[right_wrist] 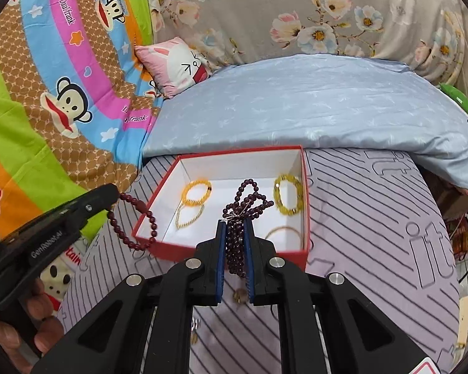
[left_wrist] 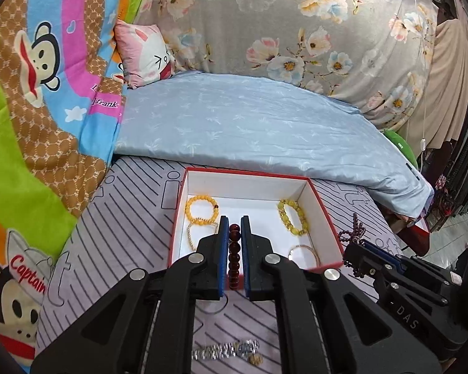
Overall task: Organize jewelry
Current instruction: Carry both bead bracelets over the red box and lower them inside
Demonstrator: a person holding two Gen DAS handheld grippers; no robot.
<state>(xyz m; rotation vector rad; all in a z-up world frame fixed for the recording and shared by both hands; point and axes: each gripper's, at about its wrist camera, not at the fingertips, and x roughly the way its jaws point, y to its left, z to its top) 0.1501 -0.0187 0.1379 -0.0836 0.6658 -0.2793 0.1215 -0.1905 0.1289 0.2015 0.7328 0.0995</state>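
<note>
Left gripper point(left_wrist: 234, 229) fingers pinch a dark red bead bracelet point(left_wrist: 234, 255) over the red box point(left_wrist: 326, 218) on the bed. Only the right view shows it dangling outside; right gripper point(right_wrist: 235, 229) clamps a purple bead strand point(right_wrist: 248, 201). Only the left view catches a silver watch point(left_wrist: 226, 349) on the striped sheet point(left_wrist: 134, 227).

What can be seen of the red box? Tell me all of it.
The red box is a shallow, lidless rectangular carton, apparently cardboard, red outside with a white lining. It lies flat on the striped sheet, its far side near the blue quilt. Inside lie two yellow bead bracelets, a thin pale bead ring and a slim bangle. The left tongs dangle a dark red bead bracelet across its left wall.
</note>
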